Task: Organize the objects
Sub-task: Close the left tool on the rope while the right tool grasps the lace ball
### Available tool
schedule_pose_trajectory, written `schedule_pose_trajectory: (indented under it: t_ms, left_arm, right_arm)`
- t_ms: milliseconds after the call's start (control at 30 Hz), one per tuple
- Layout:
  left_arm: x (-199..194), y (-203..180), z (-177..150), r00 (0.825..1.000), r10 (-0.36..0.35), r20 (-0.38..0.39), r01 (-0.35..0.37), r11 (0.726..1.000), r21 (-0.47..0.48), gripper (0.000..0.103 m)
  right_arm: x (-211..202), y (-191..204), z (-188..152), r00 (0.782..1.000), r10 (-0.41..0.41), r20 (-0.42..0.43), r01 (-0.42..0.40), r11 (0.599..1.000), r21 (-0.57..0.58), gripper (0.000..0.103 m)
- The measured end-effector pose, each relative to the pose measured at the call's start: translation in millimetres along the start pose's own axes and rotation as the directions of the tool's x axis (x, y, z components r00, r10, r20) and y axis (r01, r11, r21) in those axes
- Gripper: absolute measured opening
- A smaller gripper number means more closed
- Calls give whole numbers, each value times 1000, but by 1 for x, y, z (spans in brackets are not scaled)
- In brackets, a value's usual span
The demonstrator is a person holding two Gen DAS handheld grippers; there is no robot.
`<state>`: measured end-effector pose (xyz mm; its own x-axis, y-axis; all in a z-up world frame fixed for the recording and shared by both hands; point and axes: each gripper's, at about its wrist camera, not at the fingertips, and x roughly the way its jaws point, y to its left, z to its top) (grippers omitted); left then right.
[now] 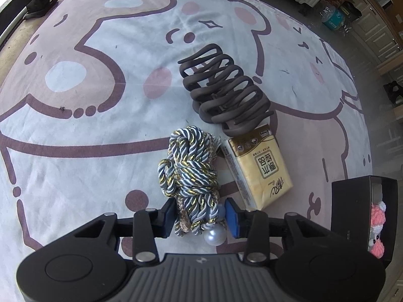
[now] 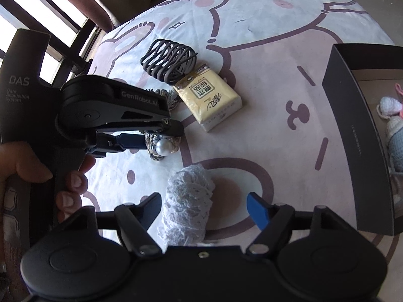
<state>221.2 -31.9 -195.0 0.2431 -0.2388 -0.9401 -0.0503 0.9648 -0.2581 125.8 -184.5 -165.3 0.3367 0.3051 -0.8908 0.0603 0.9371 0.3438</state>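
Four loose things are lying on the cartoon-bear cloth point(image 1: 75, 151): one twisted silver-and-gold cord bundle point(image 1: 189, 161) with a pearl point(image 1: 214, 236) at its near end, one dark brown wavy hair claw point(image 1: 224, 93), one yellow tissue pack point(image 1: 259, 171), and one white lace roll point(image 2: 187, 201). One black box point(image 2: 352, 130) is standing open at the right, with crocheted toys point(image 2: 395, 125) lying inside; how many toys there are cannot be told. The left tongs point(image 1: 200, 217) are pinching the near end of the cord bundle, blue pads pressing on both sides. The right tongs point(image 2: 204, 209) are standing spread, with the lace roll lying between them against the left finger and clear of the blue right pad. A hand point(image 2: 37, 173) is gripping the left tool's handle. The claw is touching the tissue pack's far end, and the cord is lying just beside the pack. Wide bare cloth is stretching to the left of the cord and between the pack and the box. Past the cloth, window bars point(image 2: 63, 45) are showing on one side, and bottles point(image 1: 332, 17) and cabinets on the other.
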Motion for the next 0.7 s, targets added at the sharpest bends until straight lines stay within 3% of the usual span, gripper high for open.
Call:
schedule_pose_trajectory:
  t_ms: [367, 567, 700]
  left_arm:
    - [-3, 4, -5, 999, 24, -45, -22, 999, 46, 42]
    - [-7, 8, -9, 997, 44, -59, -40, 997, 69, 42]
    - [-10, 11, -11, 997, 59, -56, -55, 996, 72, 42]
  right_arm:
    - [10, 6, -3, 998, 2, -55, -1, 1000, 7, 56]
    - [16, 7, -3, 996, 49, -74, -47, 998, 30, 38]
    - [11, 10, -3, 997, 42, -62, -41, 999, 19, 32]
